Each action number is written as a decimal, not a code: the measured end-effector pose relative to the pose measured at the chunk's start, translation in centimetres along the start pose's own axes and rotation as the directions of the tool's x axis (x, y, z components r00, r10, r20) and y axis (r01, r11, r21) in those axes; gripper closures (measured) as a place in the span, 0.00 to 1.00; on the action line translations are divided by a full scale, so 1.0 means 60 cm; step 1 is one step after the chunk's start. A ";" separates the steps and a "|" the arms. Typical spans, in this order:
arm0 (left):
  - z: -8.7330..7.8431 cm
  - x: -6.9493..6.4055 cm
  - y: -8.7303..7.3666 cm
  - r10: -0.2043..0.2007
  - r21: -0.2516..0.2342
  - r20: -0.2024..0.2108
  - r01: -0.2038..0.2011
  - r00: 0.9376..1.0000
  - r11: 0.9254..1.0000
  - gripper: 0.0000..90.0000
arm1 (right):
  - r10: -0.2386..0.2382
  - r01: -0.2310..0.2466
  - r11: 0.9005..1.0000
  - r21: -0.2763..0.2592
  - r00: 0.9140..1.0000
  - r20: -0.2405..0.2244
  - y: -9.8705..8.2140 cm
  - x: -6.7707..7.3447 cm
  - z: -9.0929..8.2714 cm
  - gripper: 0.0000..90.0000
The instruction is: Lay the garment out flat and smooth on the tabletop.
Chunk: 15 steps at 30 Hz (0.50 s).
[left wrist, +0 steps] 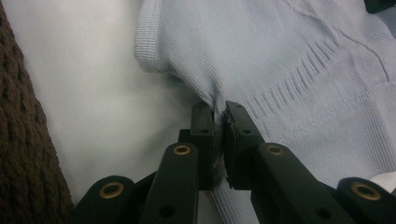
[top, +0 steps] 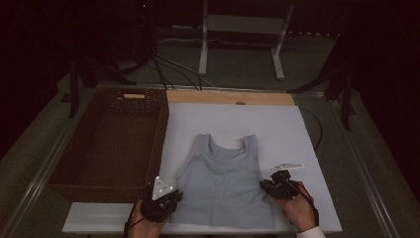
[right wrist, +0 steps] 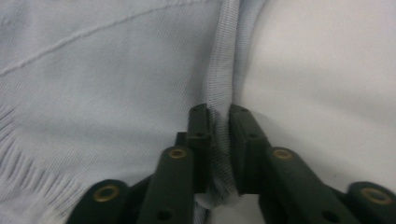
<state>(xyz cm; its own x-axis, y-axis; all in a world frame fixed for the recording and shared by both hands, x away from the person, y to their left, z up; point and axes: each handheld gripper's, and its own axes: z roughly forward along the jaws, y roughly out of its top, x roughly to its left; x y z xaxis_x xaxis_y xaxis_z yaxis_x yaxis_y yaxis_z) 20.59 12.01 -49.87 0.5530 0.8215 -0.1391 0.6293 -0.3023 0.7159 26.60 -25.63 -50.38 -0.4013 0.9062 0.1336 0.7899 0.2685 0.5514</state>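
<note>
The desk (top: 307, 148) is covered by a white sheet, with a strip of bare wood along its far edge. A large brown wicker basket (top: 111, 144) stands on the left side of the desk, its right wall running along the left edge of the white sheet; in the left gripper view its woven wall shows at the left border.

A pale blue sleeveless knitted top (top: 223, 183) lies flat on the white sheet, in the near half of the desk and roughly midway between the left and right edges. Its neck and shoulder straps point toward the far edge, and its hem lies close to the near edge. The top is just beside the basket but apart from it.

The left tool (top: 171, 196) sits at the top's left side seam, near the lower left of the garment, held by a hand coming in from the near edge. In the left gripper view (left wrist: 219, 116) its jaws are pressed together on a fold of the ribbed fabric just below the armhole, pinching it.

The right tool (top: 270, 186) sits at the top's right side edge, level with the left one. In the right gripper view (right wrist: 218, 116) its jaws are drawn in on the ribbed edge of the top, with the fabric strip caught between them.
</note>
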 end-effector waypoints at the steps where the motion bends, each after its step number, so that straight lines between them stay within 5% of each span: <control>1: 0.000 0.000 0.000 0.000 -0.001 -0.001 0.000 1.000 1.000 0.93 | 0.006 -0.006 1.000 0.010 1.000 -0.002 0.000 0.001 -0.003 0.92; 9: 0.004 -0.001 0.004 -0.001 -0.006 -0.003 0.001 1.000 1.000 0.93 | 0.013 -0.012 0.999 0.038 0.999 -0.035 -0.012 0.002 -0.024 0.95; 15: 0.005 -0.006 0.006 -0.001 -0.005 0.010 0.001 1.000 1.000 0.93 | 0.016 -0.016 1.000 0.007 1.000 -0.004 -0.013 -0.004 -0.034 0.96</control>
<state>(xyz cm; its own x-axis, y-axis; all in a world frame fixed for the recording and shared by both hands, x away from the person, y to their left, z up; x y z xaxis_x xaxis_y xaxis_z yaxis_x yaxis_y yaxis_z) 20.80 11.48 -49.80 0.5579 0.8168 -0.1469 0.6270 -0.2988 0.7195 25.14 -26.70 -49.14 -0.3907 0.9089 0.1459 0.7994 0.2564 0.5434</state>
